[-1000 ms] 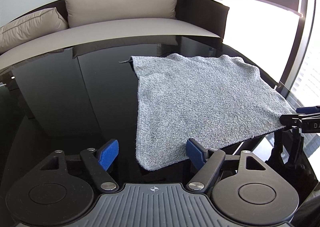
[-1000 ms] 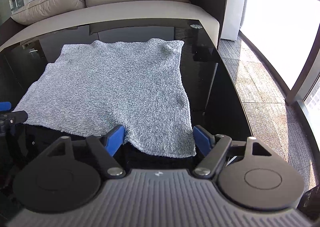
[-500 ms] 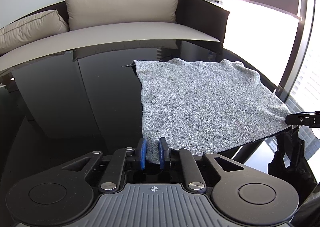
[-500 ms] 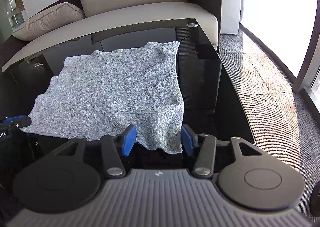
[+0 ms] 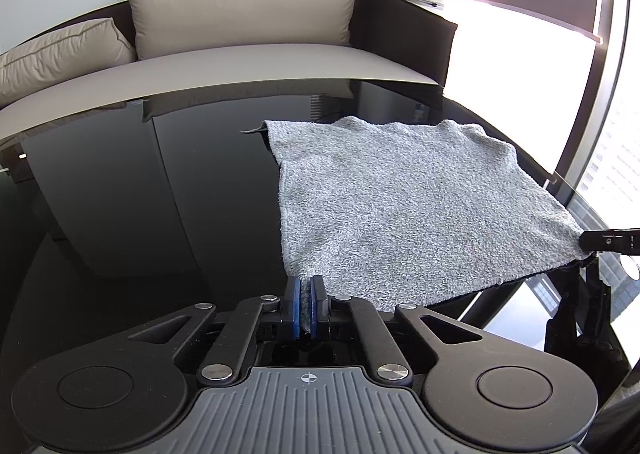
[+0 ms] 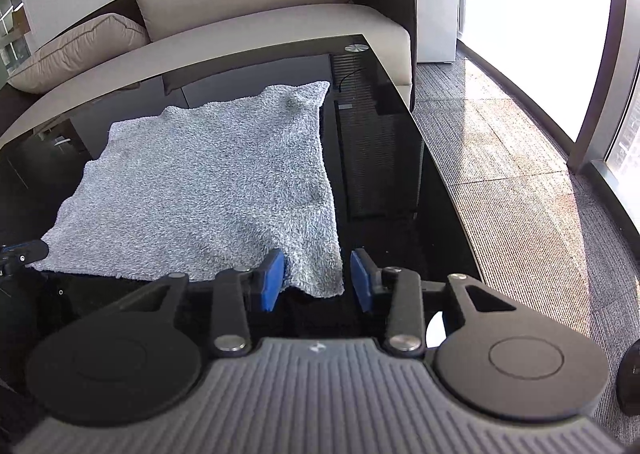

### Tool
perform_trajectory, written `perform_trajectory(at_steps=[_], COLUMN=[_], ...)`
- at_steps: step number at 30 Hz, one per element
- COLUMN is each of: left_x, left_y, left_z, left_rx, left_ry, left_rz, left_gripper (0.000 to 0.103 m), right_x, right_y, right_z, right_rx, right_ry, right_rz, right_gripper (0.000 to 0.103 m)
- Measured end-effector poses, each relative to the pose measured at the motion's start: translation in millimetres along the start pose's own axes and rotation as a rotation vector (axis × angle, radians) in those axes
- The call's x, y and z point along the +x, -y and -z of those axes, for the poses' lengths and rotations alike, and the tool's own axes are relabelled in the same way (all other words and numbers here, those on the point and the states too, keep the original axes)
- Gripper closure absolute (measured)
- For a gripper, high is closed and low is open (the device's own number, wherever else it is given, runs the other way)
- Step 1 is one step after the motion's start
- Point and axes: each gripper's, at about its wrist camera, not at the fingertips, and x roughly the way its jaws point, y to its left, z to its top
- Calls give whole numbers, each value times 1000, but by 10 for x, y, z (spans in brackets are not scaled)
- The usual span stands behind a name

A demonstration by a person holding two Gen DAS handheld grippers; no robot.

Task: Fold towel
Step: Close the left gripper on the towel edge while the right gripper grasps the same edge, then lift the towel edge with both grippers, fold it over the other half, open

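A grey fluffy towel point(image 5: 404, 206) lies spread on a glossy black table point(image 5: 140, 214); its near edge is lifted off the surface. My left gripper point(image 5: 306, 308) is shut on the towel's near left corner, cloth pinched between the blue pads. In the right wrist view the towel point(image 6: 208, 190) spreads ahead and to the left. My right gripper point(image 6: 316, 280) is part open, its blue pads either side of the near right corner, not touching it. The right gripper's tip also shows in the left wrist view point(image 5: 608, 242) at that corner.
A beige sofa point(image 5: 240, 54) with cushions stands behind the table. The table's right edge point(image 6: 440, 182) drops to a carpeted floor point(image 6: 520, 174) by bright windows. A small round metal disc point(image 6: 356, 48) sits at the table's far right corner.
My left gripper closed on the near left corner and lifted it. My right gripper narrowed around the near right corner. Both moved back, drawing the towel's near edge up.
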Motion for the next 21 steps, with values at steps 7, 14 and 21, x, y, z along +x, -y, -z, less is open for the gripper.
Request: perform_trajectory(at_steps=[7,14,21], left_x=[0,-69,-210], left_y=[4,-23,-25], left_z=[1,-32,-94], left_rx=[-4,-12,-20], left_ry=[4,35,74], left_rz=[4,11,17], left_gripper=[100,100,100], right_x=[1,-117,-222], right_y=[0,-10,7], right_z=[19,-68,-129], right_rx=[17,29,43], right_ry=[4,62,93], right_rz=[-11,-50,-85], right_gripper=[97,97,97])
